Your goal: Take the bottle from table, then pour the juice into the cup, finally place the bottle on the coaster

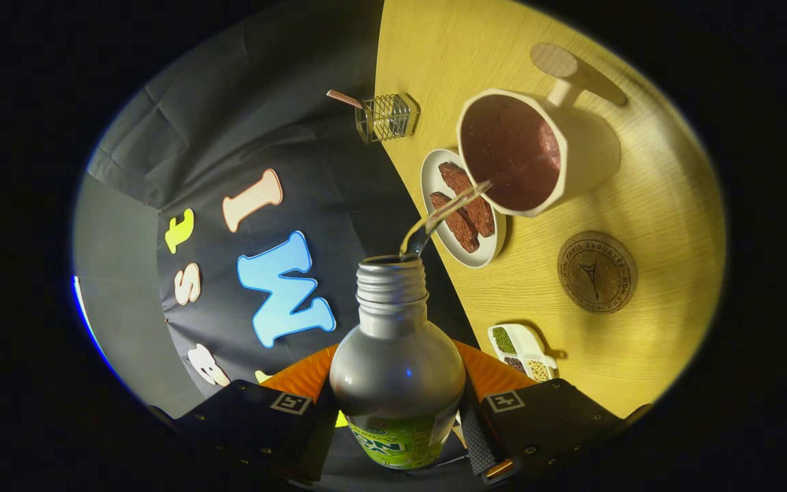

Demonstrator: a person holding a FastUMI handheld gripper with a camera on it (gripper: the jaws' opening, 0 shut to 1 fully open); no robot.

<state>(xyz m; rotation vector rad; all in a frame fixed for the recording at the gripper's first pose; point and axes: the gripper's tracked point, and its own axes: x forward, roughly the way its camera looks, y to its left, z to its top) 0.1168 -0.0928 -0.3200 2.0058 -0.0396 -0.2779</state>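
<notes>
The lower part of the bottle (397,372) is cut off below its label, and where the pads meet its sides is hard to make out, though both fingers of the gripper (397,417) appear to press on it from either side, closed about its body. The gripper is rolled well over, so the table (653,205) stands tilted on edge in the view. The open bottle points forward beyond the fingers, and a thin stream of juice (445,215) arcs from its mouth into the cup (537,154). Just beside the cup lies a small plate (434,205) of brown slices; the coaster (596,272) sits near it, apart, with a divided dish (522,350) nearer the fingers.
</notes>
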